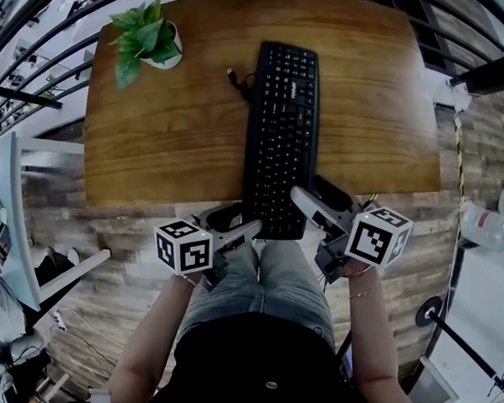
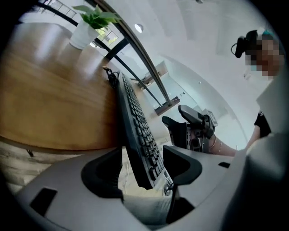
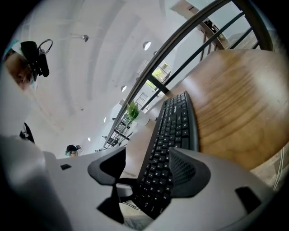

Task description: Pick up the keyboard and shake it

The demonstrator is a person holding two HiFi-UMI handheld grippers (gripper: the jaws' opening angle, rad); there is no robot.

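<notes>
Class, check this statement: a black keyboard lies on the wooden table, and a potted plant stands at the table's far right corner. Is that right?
Not quite. The potted plant stands at the far left corner of the wooden table, not the far right, as the head view shows. The black keyboard does lie on the table.

Left gripper view, as I see it:
1. My left tool: jaws wide apart, neither pad pressing.
2. Black keyboard: its near end passes between those jaws.
3. Wooden tabletop: left of the keyboard.
4. Potted plant: far left.
5. My right tool: right of the keyboard.
</notes>
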